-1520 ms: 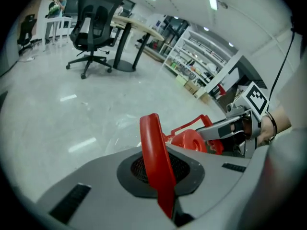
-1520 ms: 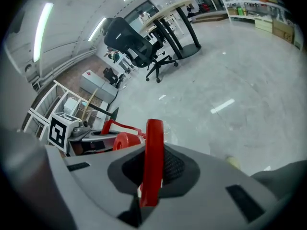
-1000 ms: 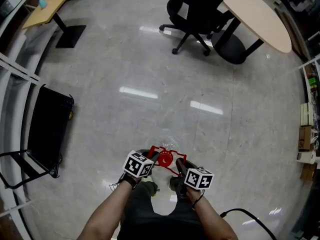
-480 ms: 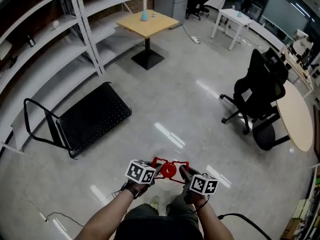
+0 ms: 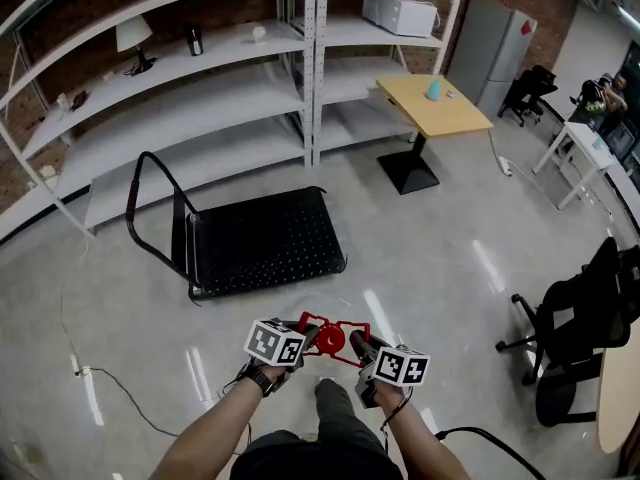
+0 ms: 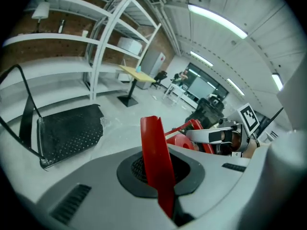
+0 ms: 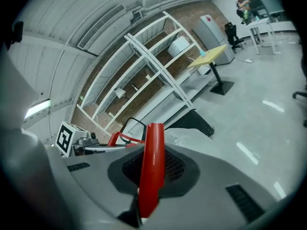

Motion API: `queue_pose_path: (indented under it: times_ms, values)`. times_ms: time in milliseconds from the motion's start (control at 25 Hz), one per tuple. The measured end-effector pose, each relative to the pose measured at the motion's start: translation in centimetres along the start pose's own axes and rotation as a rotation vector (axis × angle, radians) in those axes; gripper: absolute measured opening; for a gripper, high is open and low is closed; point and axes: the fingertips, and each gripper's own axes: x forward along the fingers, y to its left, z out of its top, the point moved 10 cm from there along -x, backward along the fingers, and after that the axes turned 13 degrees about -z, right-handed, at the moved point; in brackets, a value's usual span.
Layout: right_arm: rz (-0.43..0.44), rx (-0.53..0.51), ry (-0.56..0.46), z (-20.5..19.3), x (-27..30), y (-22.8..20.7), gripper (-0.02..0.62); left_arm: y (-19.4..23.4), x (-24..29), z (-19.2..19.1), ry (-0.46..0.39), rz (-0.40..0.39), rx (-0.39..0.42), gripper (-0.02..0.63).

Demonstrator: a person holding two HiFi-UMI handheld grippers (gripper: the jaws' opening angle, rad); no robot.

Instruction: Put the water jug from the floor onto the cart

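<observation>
Polished grey floor spreads out ahead of both my grippers, backed by long white shelving against a brick wall. My left gripper has its jaws pressed together on a flat strip of the red handle, which stands up between them in the left gripper view. My right gripper is clamped on another strip of that same handle, just beside the left one. The water jug hangs between the two grippers, close in front of my body and over my leg. Its red top is plain to see, but I cannot make out its clear body below. The cart, a black flatbed with a looped black handle at its left end, sits ahead of the grippers and a little to the left. It is well apart from the jug and stands just in front of the lowest shelf. Farther ahead and to the right of my right gripper is a yellow table on a black pedestal, with a grey fridge beyond it. A black office chair stands well off to the right of my right gripper. A thin cable trails on the floor to the left of my left gripper.
</observation>
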Motion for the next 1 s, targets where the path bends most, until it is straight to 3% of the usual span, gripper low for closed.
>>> queue_pose_path:
  times_ms: [280, 480, 720, 1000]
  values:
    - [0.11, -0.073, 0.151, 8.9, 13.6, 4.4, 0.032, 10.8, -2.9, 6.9, -0.08, 0.126, -0.146, 0.002]
    - [0.16, -0.137, 0.202, 14.4, 20.6, 8.1, 0.032, 16.9, -5.3, 11.1, -0.144, 0.172, -0.227, 0.002]
    - [0.155, -0.165, 0.228, 17.8, 27.3, 12.0, 0.032, 23.7, -8.0, 14.2, -0.169, 0.156, -0.267, 0.002]
    - [0.083, -0.125, 0.199, 21.7, 38.9, 16.2, 0.032, 36.3, -10.1, 19.8, -0.141, 0.082, -0.25, 0.002]
